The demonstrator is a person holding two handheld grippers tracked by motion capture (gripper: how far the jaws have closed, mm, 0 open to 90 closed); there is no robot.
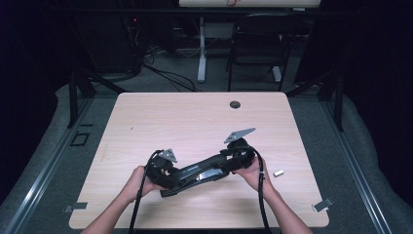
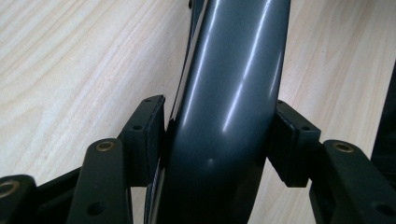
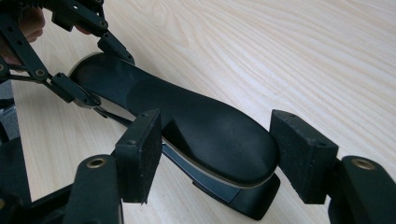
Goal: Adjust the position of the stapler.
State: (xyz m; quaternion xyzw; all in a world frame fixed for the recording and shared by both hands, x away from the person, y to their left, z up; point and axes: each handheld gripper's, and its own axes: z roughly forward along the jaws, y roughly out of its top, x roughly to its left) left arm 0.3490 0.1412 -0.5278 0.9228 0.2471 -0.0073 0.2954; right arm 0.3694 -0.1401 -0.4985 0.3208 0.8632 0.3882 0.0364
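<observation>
The left tongs (image 1: 163, 170) are clamping one end of the long black stapler-like tool (image 1: 197, 173) on the bench (image 1: 195, 117) while the right tongs (image 1: 236, 158) are straddling the other end unclenched, needing squarer pad contact.

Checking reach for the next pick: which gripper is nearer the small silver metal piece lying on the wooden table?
Right. The right gripper sits just left of the small silver metal piece; the left gripper is across the long black stapler, much farther away.
</observation>
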